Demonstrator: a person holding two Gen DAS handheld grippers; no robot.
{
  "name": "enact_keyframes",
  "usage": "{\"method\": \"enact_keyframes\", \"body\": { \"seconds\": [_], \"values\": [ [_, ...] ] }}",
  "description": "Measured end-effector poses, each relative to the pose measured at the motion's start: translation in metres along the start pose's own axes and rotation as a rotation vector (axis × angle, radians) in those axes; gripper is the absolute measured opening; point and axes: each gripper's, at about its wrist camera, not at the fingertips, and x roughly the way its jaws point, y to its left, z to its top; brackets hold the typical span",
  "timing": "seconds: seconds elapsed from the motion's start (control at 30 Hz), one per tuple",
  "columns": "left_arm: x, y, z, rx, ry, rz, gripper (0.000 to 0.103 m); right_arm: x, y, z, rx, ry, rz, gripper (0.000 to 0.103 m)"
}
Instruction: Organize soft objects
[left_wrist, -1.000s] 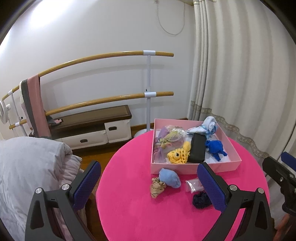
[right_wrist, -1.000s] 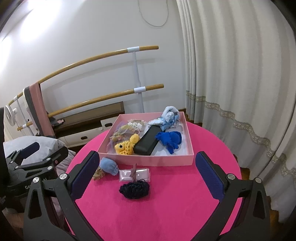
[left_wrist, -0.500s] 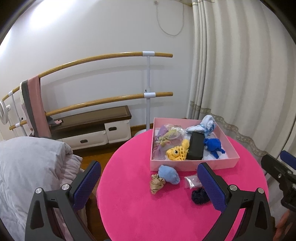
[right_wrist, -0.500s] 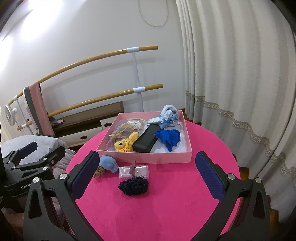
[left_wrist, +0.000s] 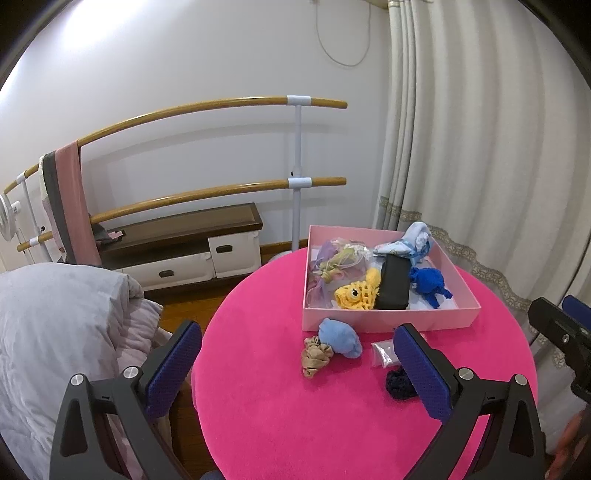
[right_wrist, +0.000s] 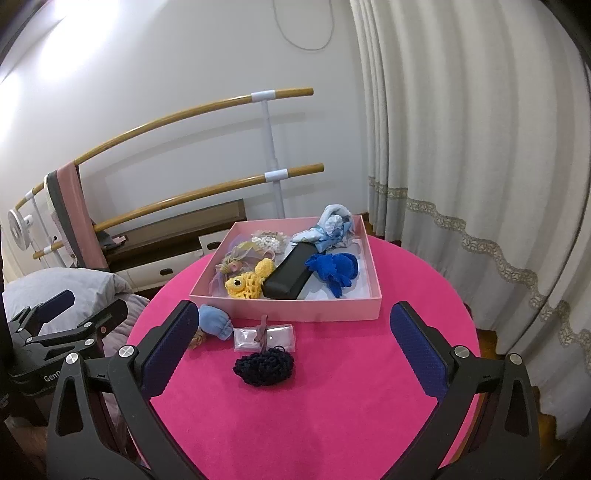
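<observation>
Round worktop under bright pink felt cloth (right_wrist: 332, 413); four loose soft pieces on it, none yet in the shallow square pink cardboard box (right_wrist: 306, 311), which sits beyond both grippers, well ahead of the fingertips.

Risks, by my judgement:
- Box already crowded (long black case, yellow crocheted fish, royal-blue knitted toy). A piece dropped at the near wall may catch the rim and fall back out.
- Pale blue plush lump (left_wrist: 340, 338) touches the tan fabric scrunchie (left_wrist: 315, 356); a pinch on one may drag the other.
- Clear plastic pouch with a brown ribbon (right_wrist: 265, 336) lies flat and looks slick; fingers may slide off it. It sits just beyond the dark navy crocheted scrunchie (right_wrist: 264, 366), nearly touching.

Right gripper (right_wrist: 290, 345): jaws spread wide, nothing held; navy scrunchie lies ahead between the fingers, slightly left of centre.

Left gripper (left_wrist: 297, 365): jaws spread wide, empty; blue lump and tan scrunchie lie just ahead, toward its right finger.
</observation>
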Motion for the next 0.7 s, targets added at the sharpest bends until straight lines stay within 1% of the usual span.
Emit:
{"method": "enact_keyframes", "body": {
  "seconds": [0.37,0.53,0.7],
  "values": [
    [0.035,0.008,-0.019,0.013,0.082,0.015,0.103,0.016,-0.005,-0.008,0.005,0.046,-0.016,0.103],
    [0.056,0.011,-0.024,0.012,0.116,0.011,0.103,0.033,-0.004,-0.016,-0.003,0.092,-0.015,0.103],
    [0.086,0.011,-0.03,0.018,0.149,0.011,0.103,0.052,-0.002,-0.028,-0.009,0.141,-0.014,0.103]
  ]
}}
